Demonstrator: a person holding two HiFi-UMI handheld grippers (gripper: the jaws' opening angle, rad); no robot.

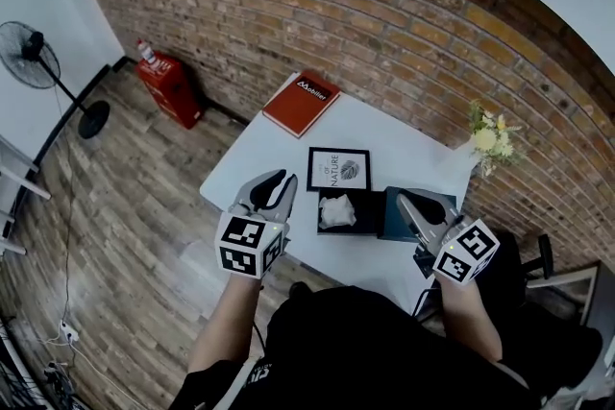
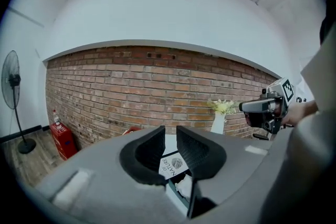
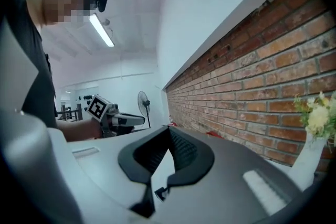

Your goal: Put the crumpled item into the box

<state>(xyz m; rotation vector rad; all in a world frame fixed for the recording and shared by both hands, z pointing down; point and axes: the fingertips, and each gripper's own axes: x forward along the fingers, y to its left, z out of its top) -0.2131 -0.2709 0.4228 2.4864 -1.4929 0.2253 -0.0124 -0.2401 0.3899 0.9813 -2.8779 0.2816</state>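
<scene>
The crumpled paper (image 1: 336, 210) already lay inside the black box (image 1: 365, 214), so the task looked done. Drawing back gently, without nudging the box, seemed wisest. The left gripper (image 1: 274, 185), at the box's 9 o'clock, had its jaws slightly apart and empty. The right gripper (image 1: 415, 203), at 3 o'clock, was closed on nothing. On the white table (image 1: 235, 182) a framed print (image 1: 338, 168) sat at 12 o'clock, against a brick wall (image 1: 384, 34).

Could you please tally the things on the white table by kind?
Book: 1
Card: 1
Box: 1
Lid: 1
Crumpled item: 1
Vase of flowers: 1
Total: 6
</scene>
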